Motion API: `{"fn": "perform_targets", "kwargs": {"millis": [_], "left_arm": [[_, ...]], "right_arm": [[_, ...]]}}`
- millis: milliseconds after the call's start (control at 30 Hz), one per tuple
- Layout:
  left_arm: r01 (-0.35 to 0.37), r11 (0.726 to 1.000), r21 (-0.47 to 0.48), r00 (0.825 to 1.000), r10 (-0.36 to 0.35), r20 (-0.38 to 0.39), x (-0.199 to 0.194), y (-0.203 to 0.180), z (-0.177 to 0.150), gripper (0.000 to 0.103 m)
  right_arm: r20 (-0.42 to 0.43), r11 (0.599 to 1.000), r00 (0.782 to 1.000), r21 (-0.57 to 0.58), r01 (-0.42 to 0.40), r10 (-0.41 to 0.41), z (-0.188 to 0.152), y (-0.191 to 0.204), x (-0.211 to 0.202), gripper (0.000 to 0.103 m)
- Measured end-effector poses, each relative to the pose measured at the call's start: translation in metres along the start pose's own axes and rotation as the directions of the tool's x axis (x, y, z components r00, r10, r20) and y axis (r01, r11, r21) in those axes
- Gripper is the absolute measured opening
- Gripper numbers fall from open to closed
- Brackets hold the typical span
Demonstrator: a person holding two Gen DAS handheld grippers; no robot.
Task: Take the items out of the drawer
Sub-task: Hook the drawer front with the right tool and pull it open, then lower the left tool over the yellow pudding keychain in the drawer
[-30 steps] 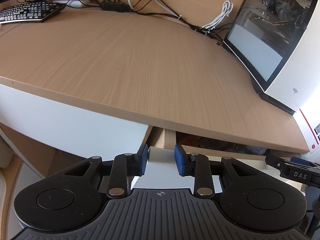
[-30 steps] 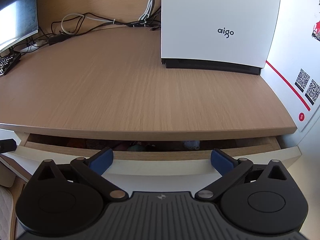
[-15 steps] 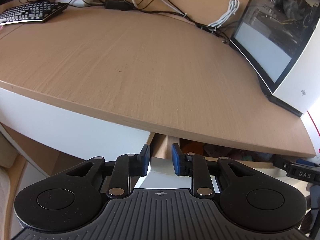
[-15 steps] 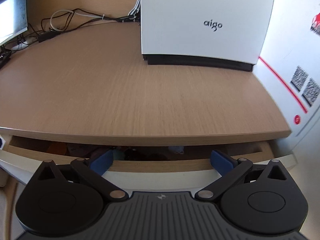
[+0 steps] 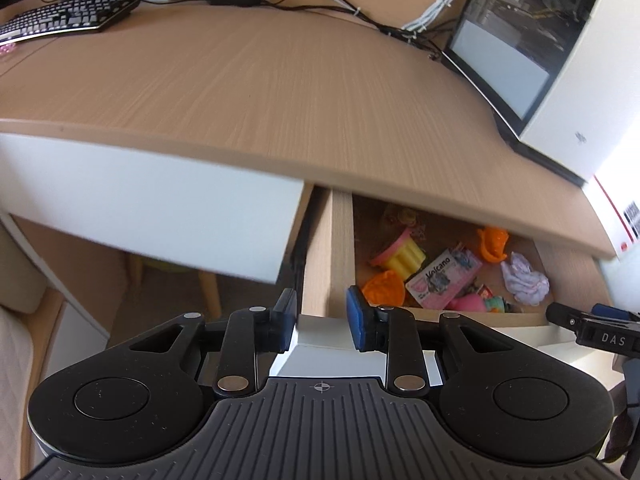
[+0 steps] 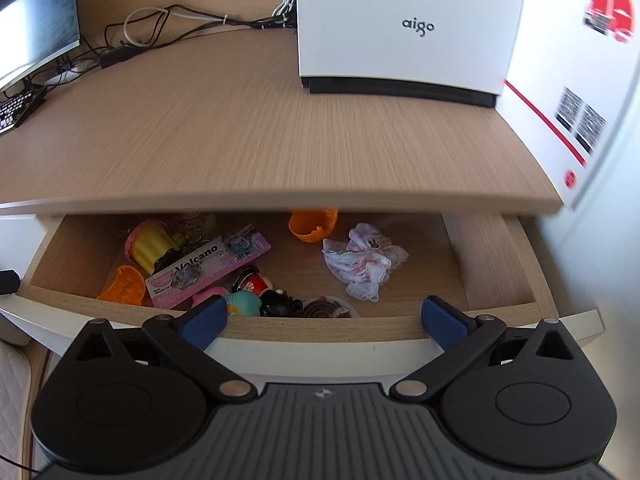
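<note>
The desk drawer [image 6: 320,346] stands pulled out under the wooden desktop [image 6: 260,128]. My left gripper [image 5: 322,316] is shut on the left corner of the drawer's white front [image 5: 320,338]. My right gripper [image 6: 324,320] hangs open over the middle of the front edge, holding nothing. Inside lie a pink "Volcano" box [image 6: 208,270], a yellow and pink cup [image 6: 150,246], an orange mould [image 6: 314,224], a crumpled white cloth [image 6: 362,264], another orange piece [image 6: 124,284] and small toys [image 6: 276,300] against the front wall. The back of the drawer is hidden under the desktop.
A white "aigo" computer case [image 6: 404,24] stands at the desk's back right. A keyboard [image 5: 68,18], a monitor [image 6: 36,20] and tangled cables [image 5: 320,4] sit along the back. A quilted cushion [image 5: 16,360] shows at the lower left.
The drawer has slid out towards me with my left gripper shut on its corner, and its contents have come into view. My right gripper stayed open.
</note>
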State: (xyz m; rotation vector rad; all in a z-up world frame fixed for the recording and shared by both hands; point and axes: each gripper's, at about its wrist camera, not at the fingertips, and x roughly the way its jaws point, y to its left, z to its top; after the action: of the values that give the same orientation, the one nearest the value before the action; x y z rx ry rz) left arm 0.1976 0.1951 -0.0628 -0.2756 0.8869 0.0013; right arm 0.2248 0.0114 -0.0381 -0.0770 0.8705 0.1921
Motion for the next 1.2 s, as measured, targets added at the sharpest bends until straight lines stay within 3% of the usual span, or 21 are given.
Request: {"fn": "perform_targets", "kwargs": {"millis": [433,567,667,733,800,867,967,1200], "left_arm": [[0.037,0.995,0.089,0.996,-0.030,-0.081,-0.043,0.006,-0.045,0.030],[0.068,0.990,0.122,0.991,-0.053,-0.121,-0.049,0.008,-0.050,0.027],[0.054,0.976,0.212,0.998,-0.046,-0.041,-0.064,-0.005,-0.048,0.026],[0.091,0.961,0.260,0.996,-0.095,0.001,-0.071,-0.021,-0.040,0.026],[0.151,0.938,0.313,0.987,-0.158,-0.003,-0.073,-0.035,-0.031,0.026],[0.187,0.905,0.382,0.982,-0.182,-0.049,-0.063,-0.053,-0.024,0.027],[0.155,0.854,0.497,0.986,-0.100,-0.137,-0.033,-0.080,-0.011,0.029],[0.152,0.840,0.521,0.964,-0.009,-0.266,0.037,-0.106,0.009,0.029]], "right_arm": [[-0.033,1.000,0.999,0.010,0.013,-0.012,-0.056,0.004,-0.052,0.103],[-0.082,1.000,0.996,0.013,0.020,-0.019,-0.062,0.006,-0.062,0.103],[-0.125,1.000,0.992,0.000,0.007,-0.007,-0.062,0.006,-0.067,0.103],[-0.134,1.000,0.991,-0.009,0.003,-0.004,-0.062,0.006,-0.068,0.103],[-0.141,1.000,0.990,-0.020,-0.004,0.001,-0.061,0.005,-0.067,0.103],[-0.157,0.999,0.987,-0.031,-0.017,0.012,-0.058,0.004,-0.065,0.102],[-0.156,0.999,0.988,-0.036,-0.021,0.015,-0.043,0.003,-0.062,0.094],[-0.042,0.999,0.998,-0.016,-0.049,0.048,-0.007,-0.015,-0.061,0.094]]}}
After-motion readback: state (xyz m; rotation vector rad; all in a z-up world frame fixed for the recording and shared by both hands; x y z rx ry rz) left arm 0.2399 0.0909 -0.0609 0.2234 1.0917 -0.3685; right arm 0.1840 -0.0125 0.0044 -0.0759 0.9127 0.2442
